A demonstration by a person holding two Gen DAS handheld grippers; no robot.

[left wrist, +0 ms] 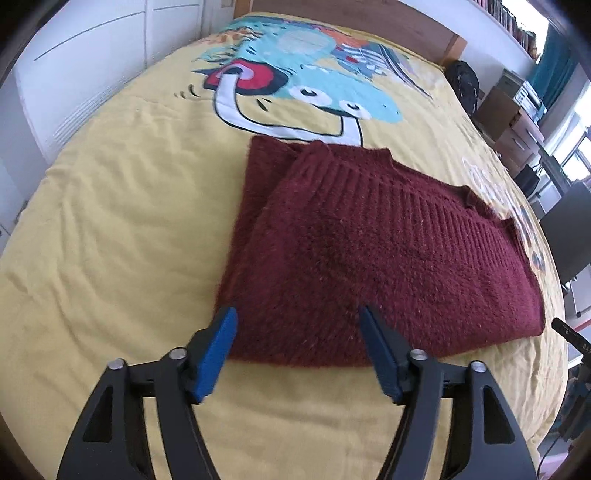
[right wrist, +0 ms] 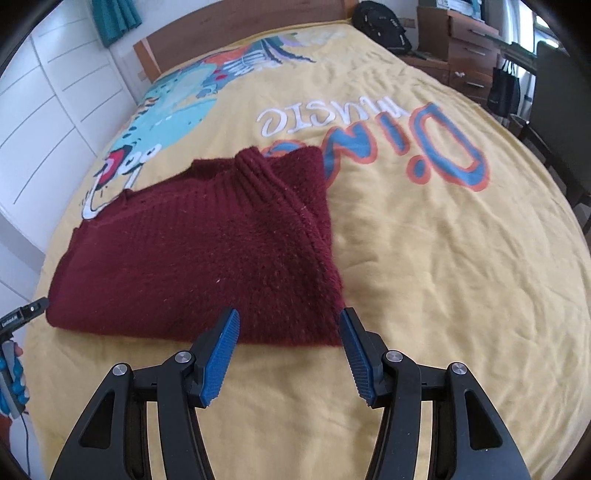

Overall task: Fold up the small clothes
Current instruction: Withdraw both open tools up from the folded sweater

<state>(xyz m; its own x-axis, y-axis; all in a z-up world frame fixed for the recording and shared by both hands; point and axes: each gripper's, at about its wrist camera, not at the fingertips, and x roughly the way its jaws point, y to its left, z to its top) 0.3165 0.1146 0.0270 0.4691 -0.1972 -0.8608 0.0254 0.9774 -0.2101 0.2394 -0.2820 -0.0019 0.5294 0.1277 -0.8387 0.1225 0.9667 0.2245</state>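
A dark red knitted sweater (left wrist: 369,251) lies folded on the yellow bedspread (left wrist: 110,229), ribbed neck band on the far side. It also shows in the right wrist view (right wrist: 207,251). My left gripper (left wrist: 297,317) is open and empty, its blue pads (left wrist: 218,350) over the sweater's near left corner. My right gripper (right wrist: 290,321) is open and empty, its blue pads (right wrist: 356,350) at the sweater's near right corner. The left gripper's tip (right wrist: 26,314) peeks in at the right wrist view's left edge.
The bedspread (right wrist: 461,277) carries a dinosaur print (left wrist: 314,85) and "Dino music" lettering (right wrist: 369,136). Wooden headboard (right wrist: 221,26) at the far end. White wardrobe (left wrist: 74,74) on one side. Drawers (right wrist: 469,48), a black backpack (right wrist: 384,22) and a black chair (right wrist: 557,122) on the other.
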